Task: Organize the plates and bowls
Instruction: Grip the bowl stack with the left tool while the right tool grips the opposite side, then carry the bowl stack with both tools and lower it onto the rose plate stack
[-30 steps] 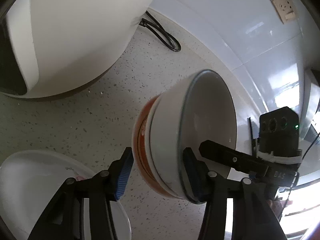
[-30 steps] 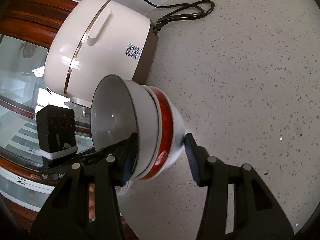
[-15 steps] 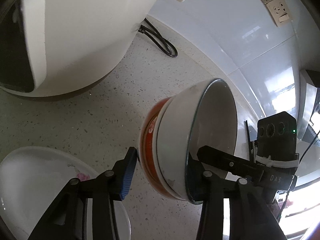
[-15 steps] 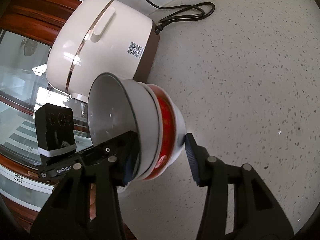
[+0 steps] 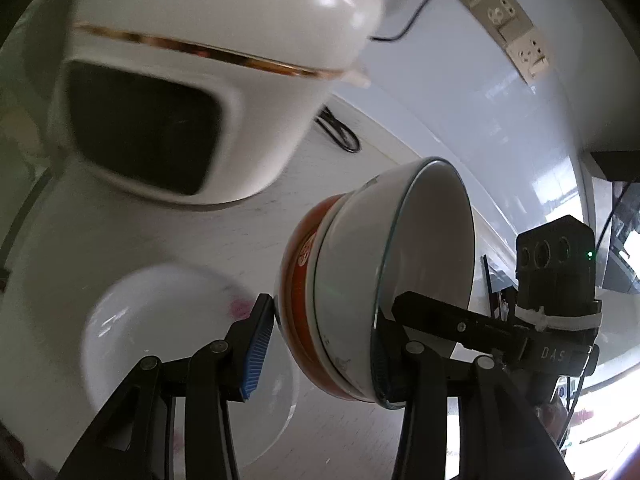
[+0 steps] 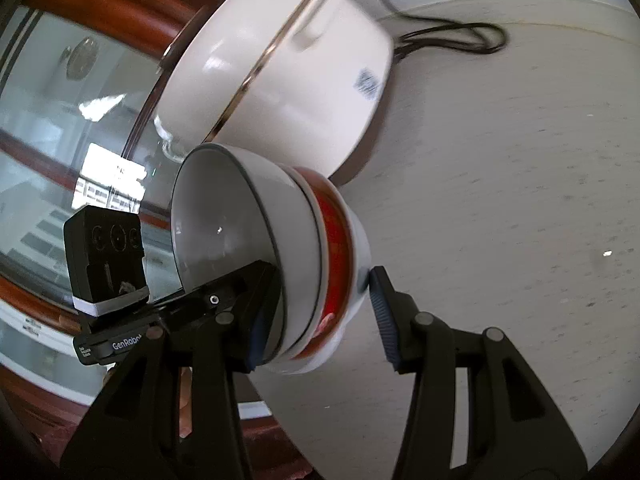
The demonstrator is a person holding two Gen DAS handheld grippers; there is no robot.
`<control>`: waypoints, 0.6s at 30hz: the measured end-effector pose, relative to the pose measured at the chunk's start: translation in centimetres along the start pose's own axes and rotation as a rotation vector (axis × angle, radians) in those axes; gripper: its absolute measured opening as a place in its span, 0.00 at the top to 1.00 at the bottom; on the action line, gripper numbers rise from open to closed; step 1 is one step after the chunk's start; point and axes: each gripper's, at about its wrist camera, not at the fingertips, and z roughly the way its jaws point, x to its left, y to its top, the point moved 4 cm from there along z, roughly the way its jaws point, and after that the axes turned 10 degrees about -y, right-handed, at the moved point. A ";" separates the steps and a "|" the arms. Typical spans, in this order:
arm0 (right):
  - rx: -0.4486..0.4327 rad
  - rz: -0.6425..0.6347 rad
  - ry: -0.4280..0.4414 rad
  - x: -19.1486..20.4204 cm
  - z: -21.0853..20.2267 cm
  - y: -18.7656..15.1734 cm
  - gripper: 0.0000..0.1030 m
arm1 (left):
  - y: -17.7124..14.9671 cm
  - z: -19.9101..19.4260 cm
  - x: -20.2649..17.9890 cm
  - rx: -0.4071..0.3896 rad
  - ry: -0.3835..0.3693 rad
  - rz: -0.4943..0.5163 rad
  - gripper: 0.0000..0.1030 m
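A stack of nested bowls (image 5: 352, 264), white inside an orange-red one (image 5: 298, 280), hangs tipped on its side above the counter. My left gripper (image 5: 320, 336) is shut on the stack, one finger inside the top bowl and the blue pad (image 5: 256, 344) against the base. My right gripper (image 6: 320, 308) holds the same bowl stack (image 6: 288, 240) from the opposite side, one finger inside the rim and the other pad (image 6: 382, 312) at the red-banded bowl's (image 6: 336, 248) foot. A white plate (image 5: 160, 320) lies on the counter below the left gripper.
A white rice cooker (image 5: 200, 60) (image 6: 280, 80) stands close behind the bowls, its black cable (image 6: 452, 36) coiled on the speckled counter (image 6: 500, 200). Wall sockets (image 5: 516, 40) sit on the tiled wall. A wood-framed glass cabinet (image 6: 60, 120) lies at the left.
Both grippers have risen and tilted with the bowl stack still held between them. The rice cooker now fills more of both views, and the background is motion-blurred.
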 end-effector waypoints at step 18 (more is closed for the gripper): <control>0.129 -0.068 -0.001 5.9 8.4 -1.7 0.50 | -3.3 -5.9 6.5 -0.026 0.069 -0.105 0.57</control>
